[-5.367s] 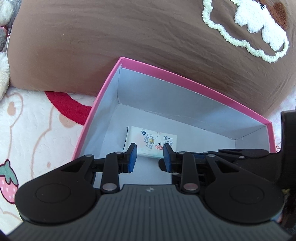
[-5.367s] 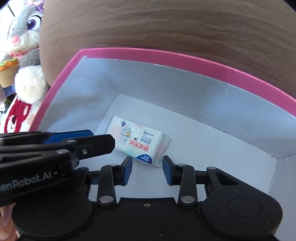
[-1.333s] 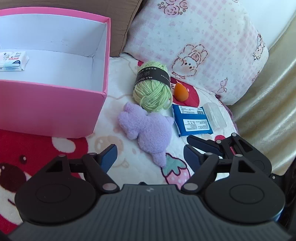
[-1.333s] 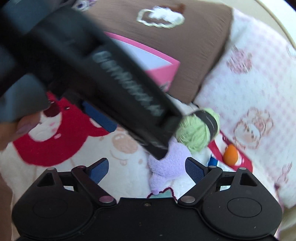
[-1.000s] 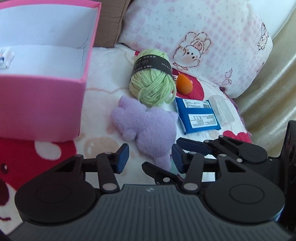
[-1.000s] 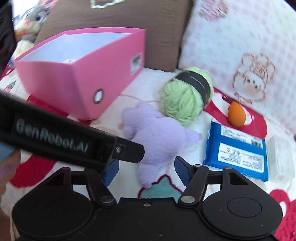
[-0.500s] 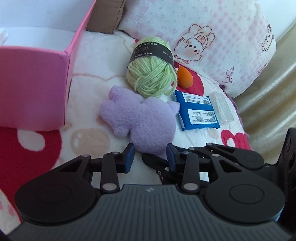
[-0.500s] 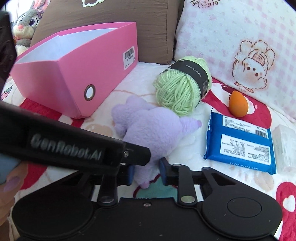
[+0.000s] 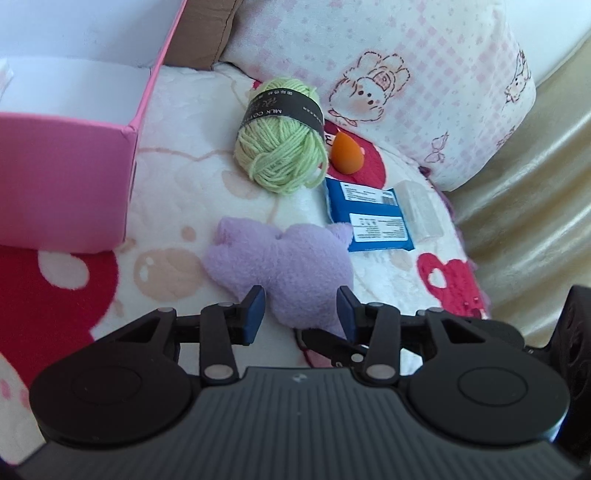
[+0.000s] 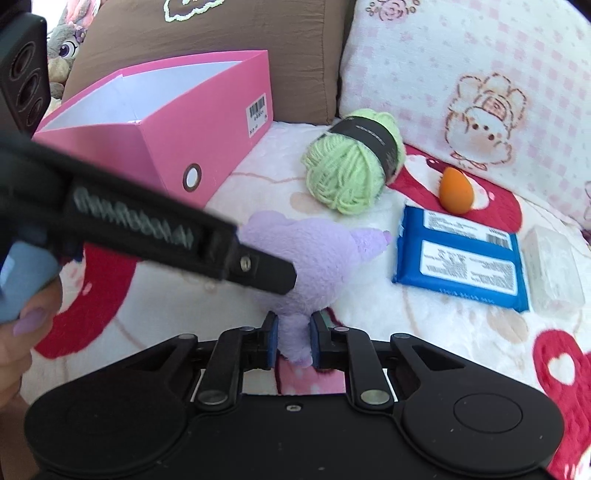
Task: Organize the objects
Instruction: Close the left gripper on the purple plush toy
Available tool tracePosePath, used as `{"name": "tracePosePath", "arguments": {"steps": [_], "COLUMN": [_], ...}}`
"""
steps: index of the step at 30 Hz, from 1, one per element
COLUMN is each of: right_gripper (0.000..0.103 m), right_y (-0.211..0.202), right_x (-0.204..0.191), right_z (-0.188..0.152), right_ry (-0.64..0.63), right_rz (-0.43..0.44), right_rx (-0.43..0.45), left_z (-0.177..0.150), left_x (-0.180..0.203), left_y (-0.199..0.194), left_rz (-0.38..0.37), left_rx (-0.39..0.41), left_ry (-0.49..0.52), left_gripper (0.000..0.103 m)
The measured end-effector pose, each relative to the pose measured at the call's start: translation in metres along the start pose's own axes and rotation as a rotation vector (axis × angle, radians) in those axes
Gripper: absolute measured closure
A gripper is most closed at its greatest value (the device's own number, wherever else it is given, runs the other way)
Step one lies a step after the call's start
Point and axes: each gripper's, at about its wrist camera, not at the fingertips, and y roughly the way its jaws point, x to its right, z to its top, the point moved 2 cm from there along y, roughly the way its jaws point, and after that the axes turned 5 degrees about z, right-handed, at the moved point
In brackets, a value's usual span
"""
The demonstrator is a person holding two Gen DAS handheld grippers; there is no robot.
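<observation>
A purple plush toy point(image 9: 284, 262) point(image 10: 314, 254) lies on the patterned blanket. My right gripper point(image 10: 291, 341) is shut on the toy's near limb. My left gripper point(image 9: 299, 310) is open, its fingers on either side of the toy's near end, not closed on it; in the right wrist view its arm crosses over the toy. The open pink box point(image 9: 62, 173) point(image 10: 207, 125) stands at the left. A green yarn ball point(image 9: 282, 151) point(image 10: 351, 170), an orange sponge point(image 9: 345, 158) point(image 10: 456, 194) and a blue wipes pack point(image 9: 369, 218) point(image 10: 461, 258) lie beyond the toy.
A clear plastic case point(image 9: 421, 212) point(image 10: 554, 269) lies right of the wipes pack. A pink bunny pillow point(image 9: 406, 85) and a brown cushion point(image 10: 258, 29) back the bed. A stuffed rabbit point(image 10: 64, 55) sits far left. A small packet's edge point(image 9: 5, 75) shows inside the box.
Both grippers left the box and came to the purple toy. In the last half second the right gripper closed on the toy's limb and the left gripper opened wider around its near end.
</observation>
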Motion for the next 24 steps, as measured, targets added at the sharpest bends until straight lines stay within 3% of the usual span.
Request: {"name": "tracePosePath", "arguments": {"steps": [8, 10, 12, 14, 19, 24], "right_gripper": [0.083, 0.078, 0.056, 0.052, 0.051, 0.051], "right_y": [-0.011, -0.014, -0.018, -0.021, -0.015, -0.005], "right_x": [0.018, 0.027, 0.038, 0.042, 0.036, 0.046], "right_z": [-0.016, -0.019, -0.023, -0.025, -0.013, -0.005], "right_ry": [0.03, 0.088, 0.173, 0.214, 0.197, 0.248], "right_rz": [-0.053, -0.01, 0.061, 0.069, 0.05, 0.019], "right_rx": [-0.07, -0.069, -0.039, -0.019, 0.006, -0.007], "left_z": [-0.001, -0.002, -0.003, -0.004, -0.004, -0.009], "left_x": [-0.005, -0.007, -0.006, -0.005, -0.002, -0.004], "left_y": [0.002, 0.004, 0.004, 0.006, 0.013, 0.016], "left_rz": [0.04, 0.05, 0.064, 0.062, 0.049, -0.021], "left_rx": [0.007, 0.014, 0.032, 0.042, 0.05, 0.005], "left_ry": [-0.001, -0.004, 0.012, 0.02, 0.032, -0.009], "left_gripper": [0.061, 0.061, 0.063, 0.063, 0.066, 0.078]}}
